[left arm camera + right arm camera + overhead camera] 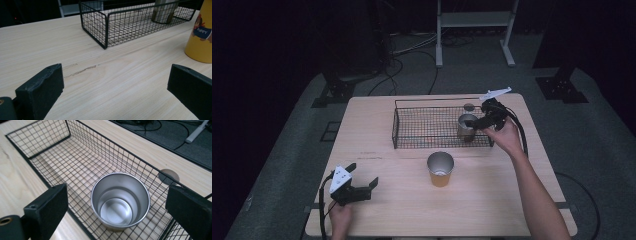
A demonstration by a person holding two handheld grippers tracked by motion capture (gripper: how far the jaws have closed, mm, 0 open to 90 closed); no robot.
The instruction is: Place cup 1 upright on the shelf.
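From above, the person's right arm [532, 185] stretches forward across the wooden table [412, 200], its hand [504, 137] holding the right gripper [479, 122] over the right end of the wire basket [432, 127], just beside a steel cup [466, 127] standing upright inside it. The left hand [340, 217] rests at the near left edge with the left gripper [364, 180] low over the table, jaws spread. A yellow cup [440, 169] stands on the table just in front of the basket. In the left gripper view, its jaws stand wide apart over bare wood; the yellow cup [200, 32] at right carries a label reading "PUPPY". In the right gripper view, the jaws are spread on either side of the steel cup [120, 200], clear of it.
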